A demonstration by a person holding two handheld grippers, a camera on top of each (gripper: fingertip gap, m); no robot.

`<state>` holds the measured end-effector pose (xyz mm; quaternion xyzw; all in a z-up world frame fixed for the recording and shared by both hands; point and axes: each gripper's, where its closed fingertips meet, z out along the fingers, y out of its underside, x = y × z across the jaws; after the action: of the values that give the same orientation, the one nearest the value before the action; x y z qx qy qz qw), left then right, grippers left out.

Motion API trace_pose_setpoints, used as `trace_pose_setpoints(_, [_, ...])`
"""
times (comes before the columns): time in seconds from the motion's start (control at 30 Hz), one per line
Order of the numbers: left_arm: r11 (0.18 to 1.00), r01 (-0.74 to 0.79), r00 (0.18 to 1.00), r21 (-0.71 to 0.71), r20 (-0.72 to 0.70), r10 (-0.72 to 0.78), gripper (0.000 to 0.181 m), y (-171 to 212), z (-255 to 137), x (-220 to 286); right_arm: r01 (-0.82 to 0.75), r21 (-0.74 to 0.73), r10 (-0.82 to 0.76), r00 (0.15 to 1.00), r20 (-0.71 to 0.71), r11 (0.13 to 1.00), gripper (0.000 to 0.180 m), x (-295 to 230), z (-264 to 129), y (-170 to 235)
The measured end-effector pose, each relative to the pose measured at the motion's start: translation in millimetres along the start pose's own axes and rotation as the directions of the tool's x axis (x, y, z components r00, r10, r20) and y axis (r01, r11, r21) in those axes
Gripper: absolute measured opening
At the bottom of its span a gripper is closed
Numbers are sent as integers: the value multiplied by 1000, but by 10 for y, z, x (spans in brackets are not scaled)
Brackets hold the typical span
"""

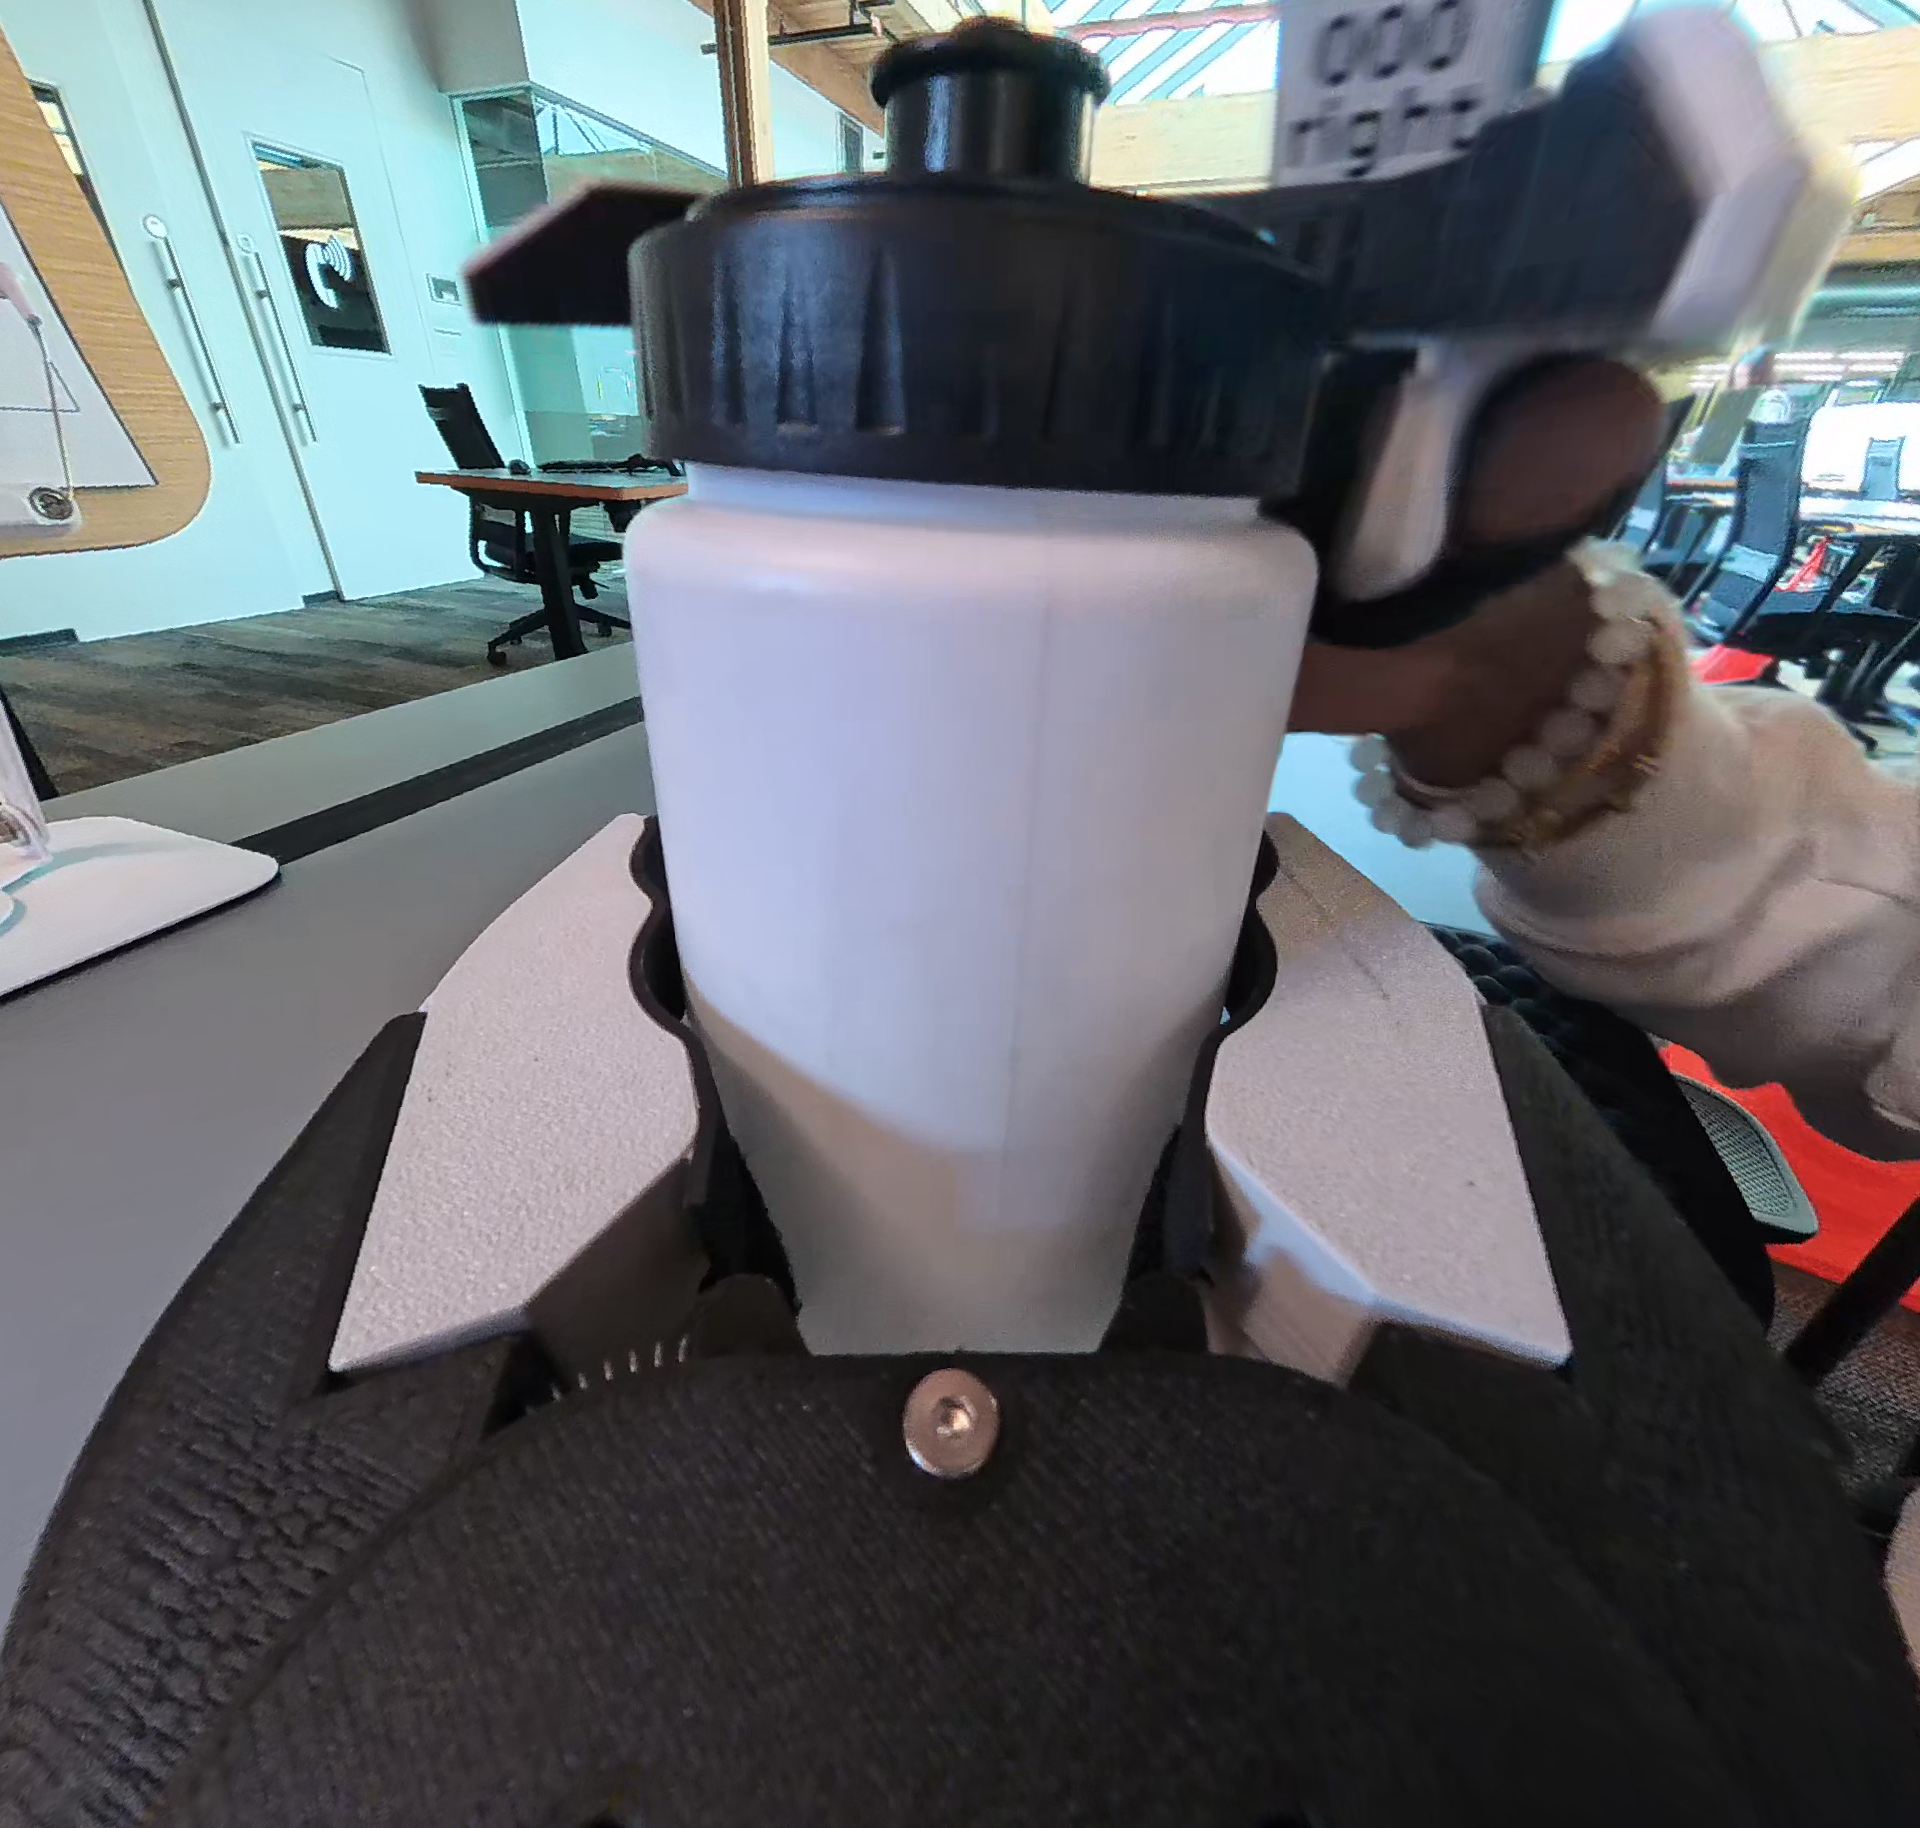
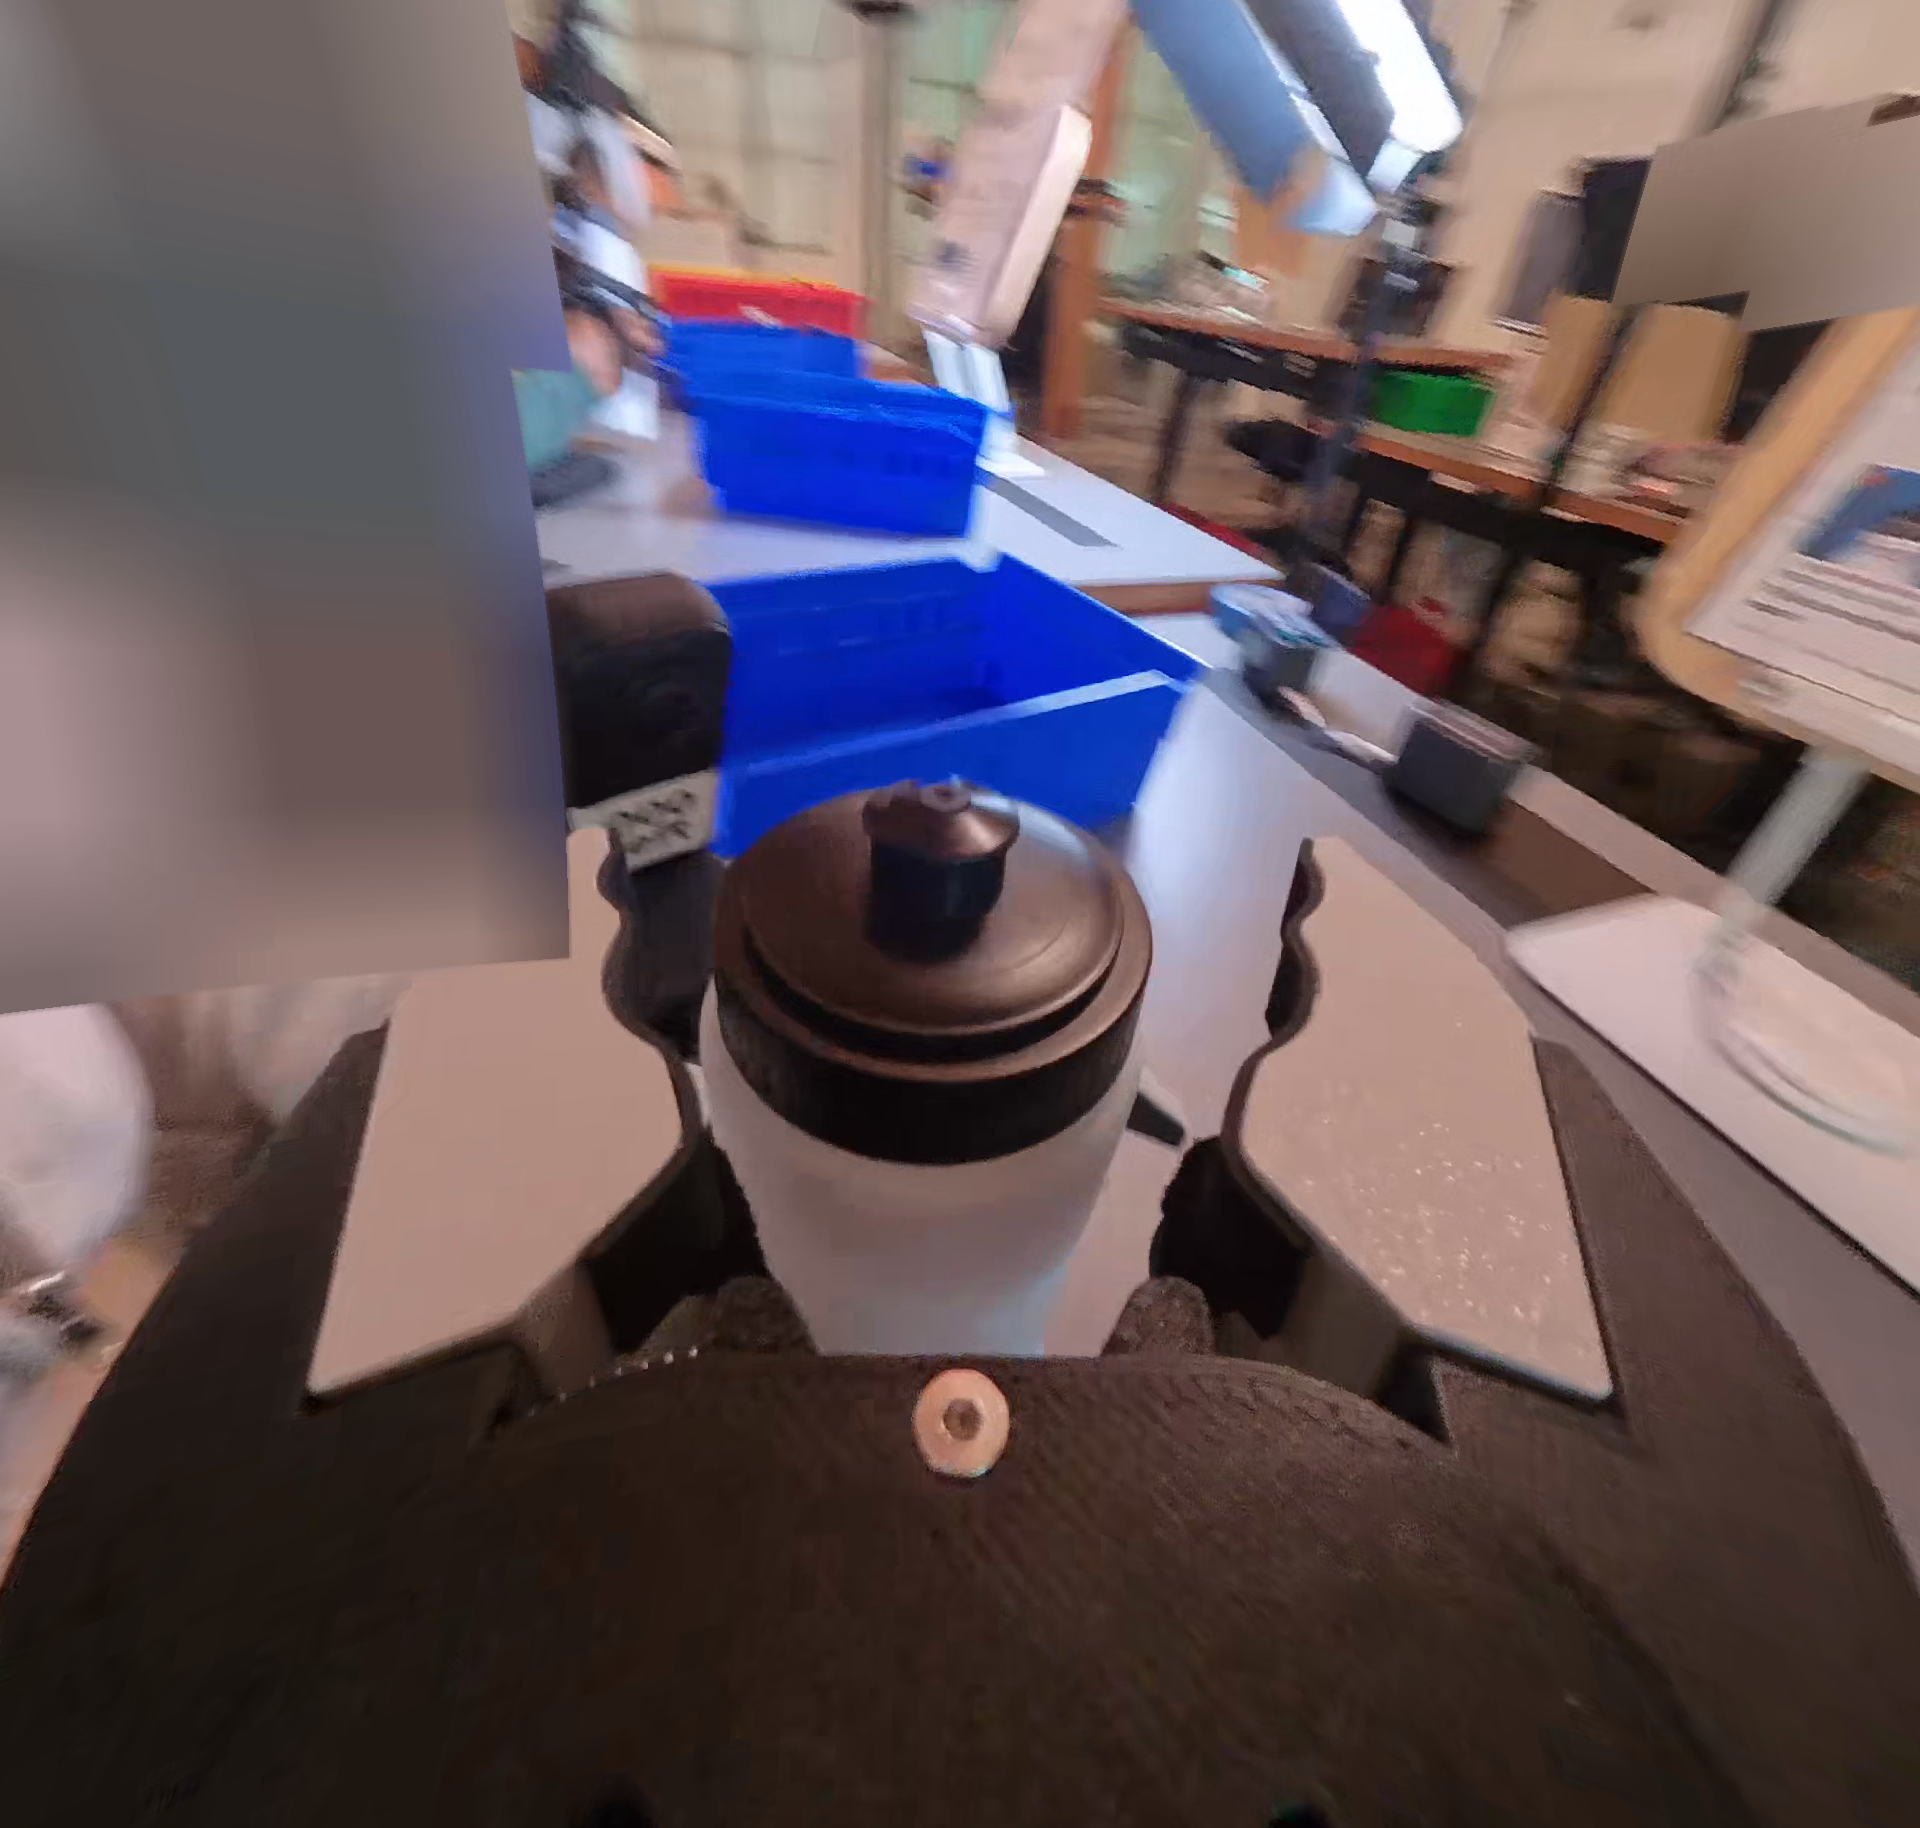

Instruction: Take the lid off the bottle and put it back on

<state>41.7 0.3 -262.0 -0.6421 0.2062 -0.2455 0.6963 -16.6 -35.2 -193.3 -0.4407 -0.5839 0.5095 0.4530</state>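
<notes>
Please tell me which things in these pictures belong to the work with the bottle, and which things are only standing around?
Belong to the job:
white bottle
black lid, on the bottle
left gripper, shut on the bottle
right gripper, open around the lid

Only standing around:
blue bins
red bin
office chair
white stand base

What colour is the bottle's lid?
Black, with a ribbed rim; the lid shows best in the left wrist view, atop the white bottle.
</notes>
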Motion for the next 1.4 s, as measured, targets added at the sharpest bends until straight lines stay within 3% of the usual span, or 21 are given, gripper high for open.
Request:
trace_pose_setpoints(0.13, [1000,-1,1000,0,-6,1,103,0,-1,7,-205,86,165,926,339,975,101,-33,-58,-204])
trace_pose_setpoints(0.27, [1000,-1,1000,0,-10,1,103,0,-1,9,-241,0,209,841,498,970,106,-123,-34,-116])
trace_pose_setpoints(0.33, [1000,-1,1000,0,-8,1,103,0,-1,7,-193,-44,187,826,532,980,95,-216,-28,-12])
trace_pose_setpoints(0.37, [1000,1,1000,1,-9,-1,103,-1,-4,7,-169,-47,169,832,528,984,86,-237,-23,16])
trace_pose_setpoints(0.47, [1000,4,1000,-3,4,-4,103,1,-3,-9,-153,-7,141,889,436,988,83,-184,-11,-3])
trace_pose_setpoints(0.6, [1000,7,1000,-2,12,-7,103,-1,-7,-25,-198,2,195,967,162,980,83,-76,36,16])
trace_pose_setpoints(0.7, [1000,-13,1000,-4,7,13,103,1,-8,4,-180,11,180,980,-80,984,83,-27,12,31])
trace_pose_setpoints(0.8, [1000,-13,1000,-7,10,13,103,4,0,8,-181,30,184,970,-160,983,83,-1,-8,32])
trace_pose_setpoints(0.9, [1000,2,1000,-5,17,-1,103,0,-9,-17,-109,-7,108,990,-91,994,82,-13,17,60])
trace_pose_setpoints(0.97, [1000,-2,1000,-5,5,2,103,1,-8,-2,-27,-2,28,997,71,1000,87,-105,32,42])
trace_pose_setpoints(1.03, [1000,-3,1000,-4,-1,3,103,0,-7,6,-61,19,54,966,254,998,88,-206,19,-7])
trace_pose_setpoints(1.1, [1000,-1,1000,-4,-8,1,103,0,-9,12,-100,28,85,936,342,995,90,-187,7,-57])
trace_pose_setpoints(1.13, [1000,1,1000,-4,-6,-1,103,0,-9,9,-106,25,90,930,356,994,77,-153,6,-59])
trace_pose_setpoints(1.23, [1000,-5,1000,-8,-6,5,103,2,-10,15,-121,25,103,924,368,992,77,-153,3,-56])
trace_pose_setpoints(1.33, [999,-31,999,-12,-13,31,103,2,-2,55,-103,61,76,935,346,993,77,-187,-44,-68])
trace_pose_setpoints(1.4, [1000,-22,1000,-10,-10,22,103,4,0,50,-48,63,23,939,342,997,90,-228,-48,-44])
